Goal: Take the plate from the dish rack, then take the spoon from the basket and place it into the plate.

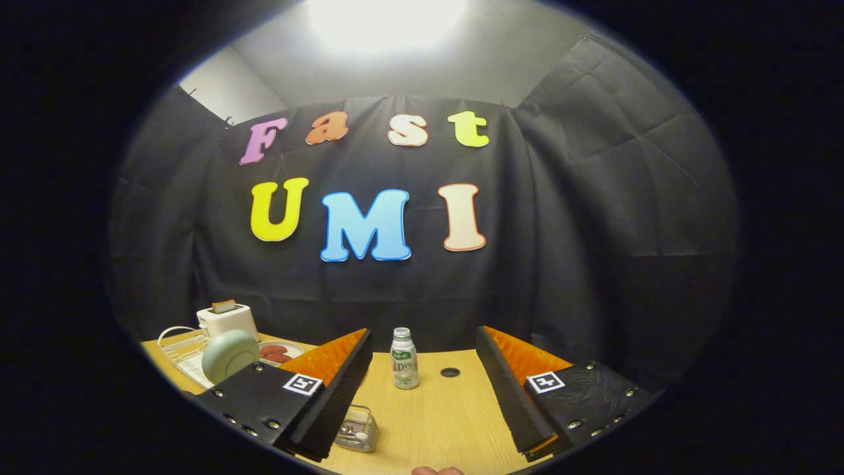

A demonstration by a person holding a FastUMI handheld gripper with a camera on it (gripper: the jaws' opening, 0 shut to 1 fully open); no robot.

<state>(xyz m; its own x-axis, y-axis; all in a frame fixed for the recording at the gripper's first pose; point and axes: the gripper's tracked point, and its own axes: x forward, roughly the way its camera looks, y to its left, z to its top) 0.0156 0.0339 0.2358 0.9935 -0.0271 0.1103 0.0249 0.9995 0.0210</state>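
the gripper (422, 389) has its fingers wide apart, holding nothing. the plate (229, 356) stands on edge in the dish rack (181, 356), off past the left finger. the spoon sits in the basket (357, 430) by that finger's tip. probably best to swing left, line the fingers across the plate's rim, then lift straight up.

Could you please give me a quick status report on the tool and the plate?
Tool open, holding nothing. Pale green round plate upright in white wire dish rack, untouched. Small white plastic bottle stands ahead between the fingers.
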